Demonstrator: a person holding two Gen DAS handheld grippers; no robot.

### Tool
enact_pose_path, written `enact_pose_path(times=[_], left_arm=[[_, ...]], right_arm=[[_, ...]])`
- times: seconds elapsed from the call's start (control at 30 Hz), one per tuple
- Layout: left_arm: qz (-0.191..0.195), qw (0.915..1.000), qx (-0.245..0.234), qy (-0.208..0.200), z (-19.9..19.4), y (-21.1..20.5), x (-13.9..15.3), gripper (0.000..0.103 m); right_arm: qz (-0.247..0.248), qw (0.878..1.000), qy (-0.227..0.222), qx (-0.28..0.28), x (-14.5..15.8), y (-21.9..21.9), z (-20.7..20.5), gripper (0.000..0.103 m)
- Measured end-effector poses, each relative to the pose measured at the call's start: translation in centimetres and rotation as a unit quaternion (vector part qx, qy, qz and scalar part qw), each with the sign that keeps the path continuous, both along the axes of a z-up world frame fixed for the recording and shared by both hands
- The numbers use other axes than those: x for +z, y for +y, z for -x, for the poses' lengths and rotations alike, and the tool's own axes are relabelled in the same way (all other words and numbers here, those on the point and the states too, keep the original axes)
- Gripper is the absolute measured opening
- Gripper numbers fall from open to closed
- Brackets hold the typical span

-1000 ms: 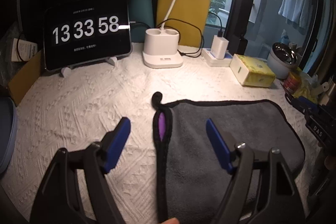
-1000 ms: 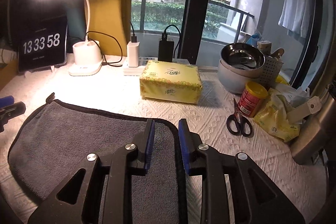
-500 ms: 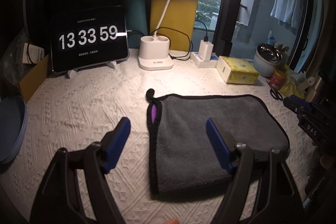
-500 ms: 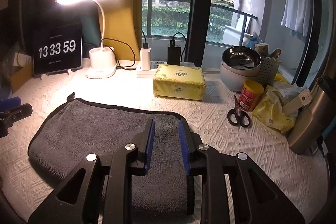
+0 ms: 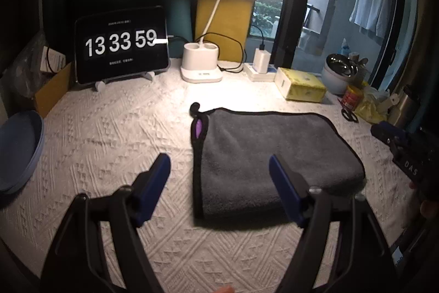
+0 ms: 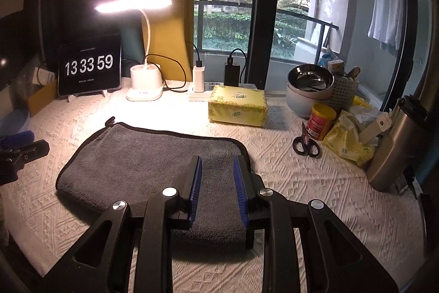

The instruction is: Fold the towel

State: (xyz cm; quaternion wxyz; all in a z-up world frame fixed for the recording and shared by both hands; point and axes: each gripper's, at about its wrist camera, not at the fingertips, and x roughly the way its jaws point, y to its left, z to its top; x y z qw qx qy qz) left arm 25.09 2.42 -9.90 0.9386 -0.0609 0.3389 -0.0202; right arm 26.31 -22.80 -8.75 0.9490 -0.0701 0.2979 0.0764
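Observation:
A grey towel (image 5: 269,153) with black edging lies folded flat on the white textured table cover; it also shows in the right wrist view (image 6: 153,164). A purple tag (image 5: 198,127) and a black loop sit at its far left corner. My left gripper (image 5: 219,169) is open wide and empty, raised above the towel's left edge. My right gripper (image 6: 216,172) is open with a narrow gap and empty, raised above the towel's right end. Each gripper shows at the edge of the other's view.
At the back stand a tablet clock (image 5: 120,48), a lit desk lamp (image 5: 201,67), chargers and a yellow tissue pack (image 6: 237,106). Scissors (image 6: 306,144), a red can (image 6: 321,121), bowls and a steel flask (image 6: 397,144) crowd the right. A blue plate (image 5: 16,150) lies left.
Both grippers have risen and pulled back from the towel, so more of the table shows. The towel lies still. The right gripper's jaws are slightly wider apart.

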Motion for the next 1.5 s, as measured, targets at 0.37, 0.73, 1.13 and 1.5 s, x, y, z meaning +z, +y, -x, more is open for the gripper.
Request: enact_pose_path(times=[0.37, 0.73, 1.13, 1.5], left_arm=[[-0.001, 1.0, -0.005, -0.008, 3.6, -0.4, 0.1, 0.076], [0.007, 0.9995, -0.022, -0.02, 7.7, -1.6, -0.5, 0.076], [-0.002, 0.9947, -0.024, -0.1, 14.2, -2.5, -0.3, 0.076], [-0.018, 0.9863, -0.018, -0.163, 18.0, -2.7, 0.5, 0.076]], right_arm=[[-0.004, 1.0, 0.006, 0.004, 0.1, -0.1, 3.0, 0.026], [-0.011, 1.0, -0.001, 0.008, 0.1, -0.9, 7.1, 0.026], [-0.035, 0.998, -0.04, 0.018, -0.1, -1.2, 12.4, 0.026], [-0.028, 0.995, -0.101, 0.003, 0.8, -1.9, 16.3, 0.027]])
